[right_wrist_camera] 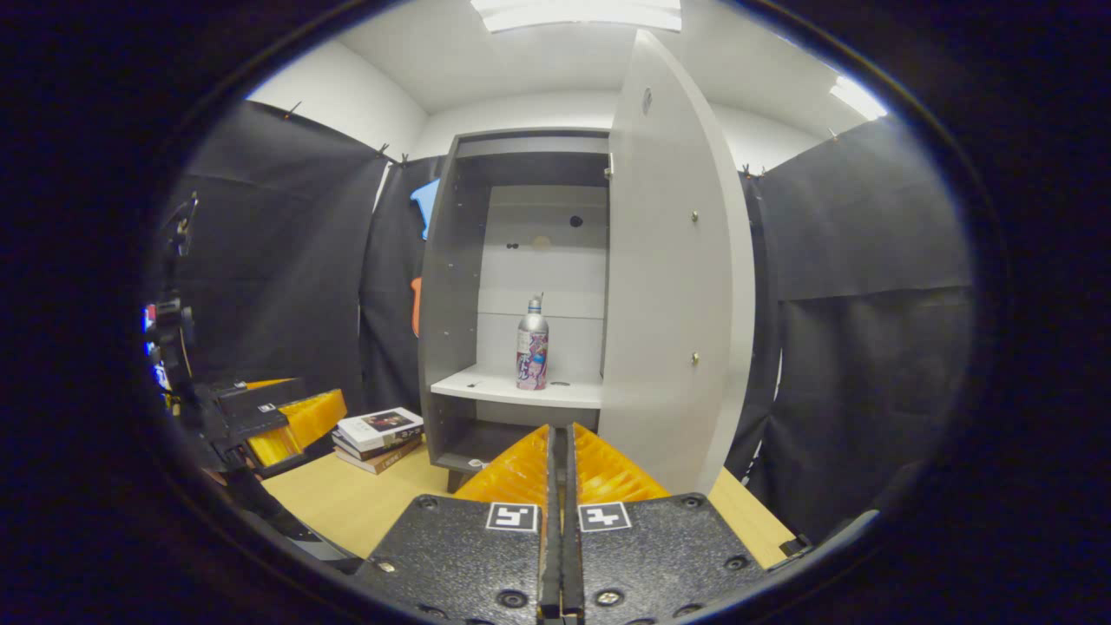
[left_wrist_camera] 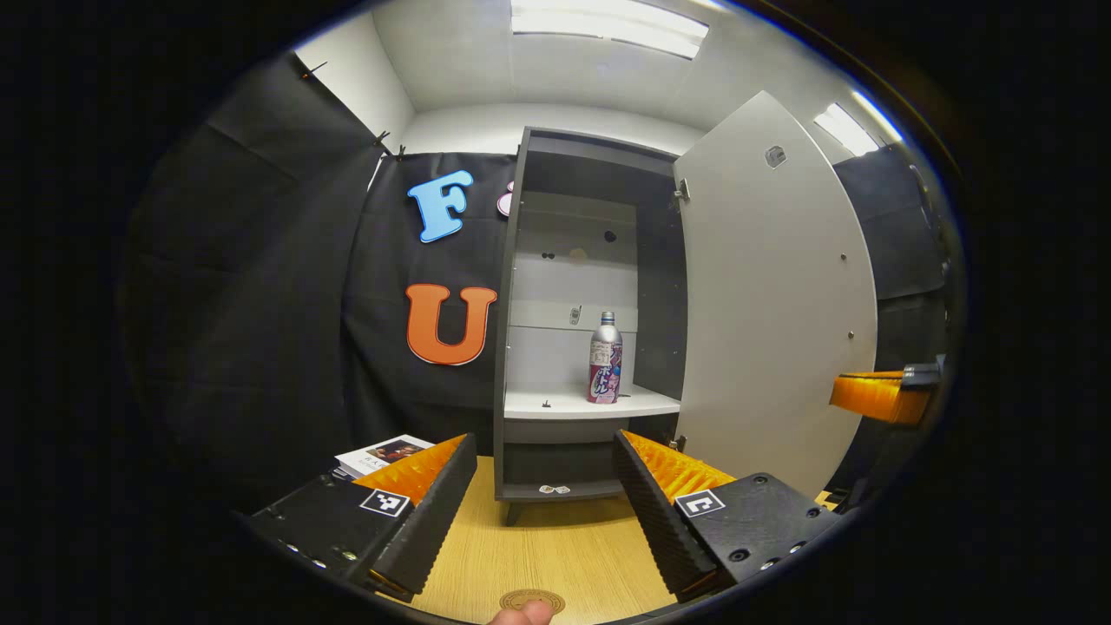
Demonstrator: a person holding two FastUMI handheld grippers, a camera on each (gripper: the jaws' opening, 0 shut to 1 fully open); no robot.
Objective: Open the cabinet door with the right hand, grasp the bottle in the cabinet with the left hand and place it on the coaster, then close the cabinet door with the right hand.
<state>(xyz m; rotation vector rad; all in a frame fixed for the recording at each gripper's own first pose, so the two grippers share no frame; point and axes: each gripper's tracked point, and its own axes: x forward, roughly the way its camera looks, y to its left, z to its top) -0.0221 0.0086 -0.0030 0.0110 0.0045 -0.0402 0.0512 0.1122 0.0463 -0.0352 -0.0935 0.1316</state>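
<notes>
Left gripper view has the bottle [left_wrist_camera: 605, 358] standing upright on the white cabinet shelf [left_wrist_camera: 564, 404], toward its right side and close to the hinge side, with the cabinet door [left_wrist_camera: 772, 295] already swung wide open. So I'd say the opening step is done and the reach for the bottle is up next. The left gripper [left_wrist_camera: 545, 486] is spread wide and well short of the cabinet, roughly lined up with the shelf. The coaster [left_wrist_camera: 531, 601] sits on the wooden table [left_wrist_camera: 555, 547] right at the bottom edge, with a fingertip [left_wrist_camera: 519, 615] poking in next to it. In the right gripper view the right gripper [right_wrist_camera: 560, 464] is pressed together on nothing, parked near the open door's lower edge. A stack of books [right_wrist_camera: 379, 438] lies left of the cabinet. Main risk imo: that tall narrow bottle tips if one finger clips it first, or it gets knocked against the side wall on the way in
</notes>
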